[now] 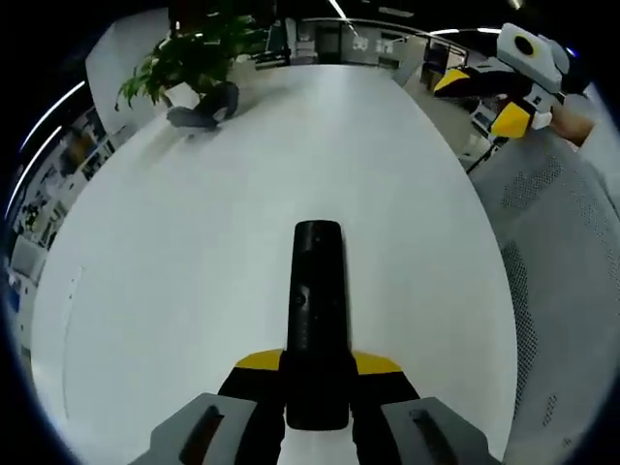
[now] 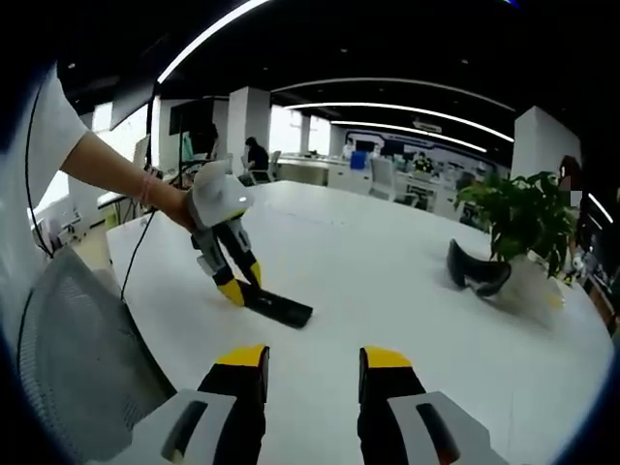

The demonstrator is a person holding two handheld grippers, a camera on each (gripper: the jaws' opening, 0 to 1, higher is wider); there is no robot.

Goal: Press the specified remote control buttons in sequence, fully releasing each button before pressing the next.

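A black remote control [image 1: 316, 300] lies lengthwise on the white table [image 1: 174, 252], and my left gripper [image 1: 318, 364] is shut on its near end. In the right gripper view the same remote [image 2: 283, 309] rests flat on the table [image 2: 387, 271], with the left gripper [image 2: 243, 285] clamped on its end and held by a person's hand. My right gripper [image 2: 315, 360] hovers above the table, well short of the remote, its yellow-tipped jaws apart with nothing between them. The right gripper [image 1: 481, 101] also shows raised off the table's far right edge.
A potted green plant [image 1: 189, 53] and a dark curved headset [image 1: 203, 108] stand at the table's far end, plant [image 2: 523, 218] and headset [image 2: 475, 271] again in the right gripper view. A grey mesh chair [image 1: 562, 252] sits beside the table edge. Office desks and a person are far behind.
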